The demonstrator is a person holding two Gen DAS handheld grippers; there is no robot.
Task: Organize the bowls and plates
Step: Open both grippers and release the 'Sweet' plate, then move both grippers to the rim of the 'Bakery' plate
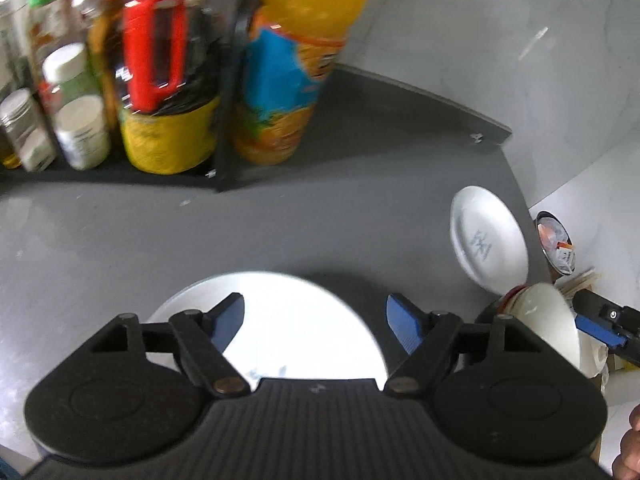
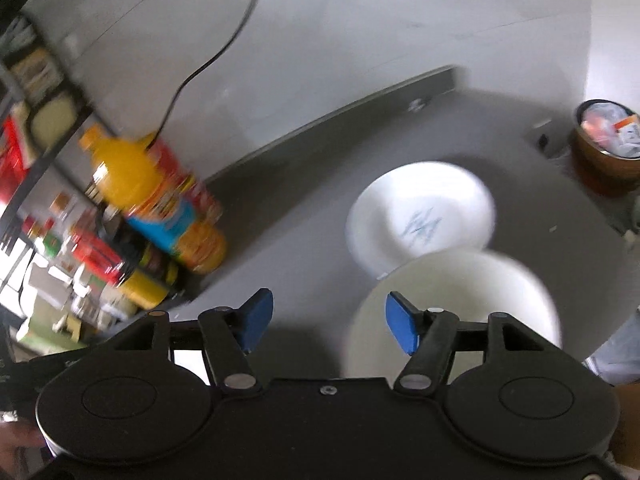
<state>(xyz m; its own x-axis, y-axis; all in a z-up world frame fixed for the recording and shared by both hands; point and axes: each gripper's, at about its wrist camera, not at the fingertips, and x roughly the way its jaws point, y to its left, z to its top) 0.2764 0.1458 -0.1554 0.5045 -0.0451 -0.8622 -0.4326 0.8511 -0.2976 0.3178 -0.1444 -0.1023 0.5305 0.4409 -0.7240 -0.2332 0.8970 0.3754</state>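
With both grippers, left (image 1: 315, 326) and right (image 2: 329, 326), spread and empty, this looks like the reach-in step: bowl (image 2: 460, 300) just beside the small plate (image 2: 420, 212), big plate (image 1: 280, 320) farther off, so next the right must straddle the bowl's rim.

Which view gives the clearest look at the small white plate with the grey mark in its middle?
The right wrist view: the small white plate lies near centre, its face and grey mark showing, only its near edge hidden by the white bowl. In the left wrist view the plate sits squeezed at the right edge, smaller and distorted.
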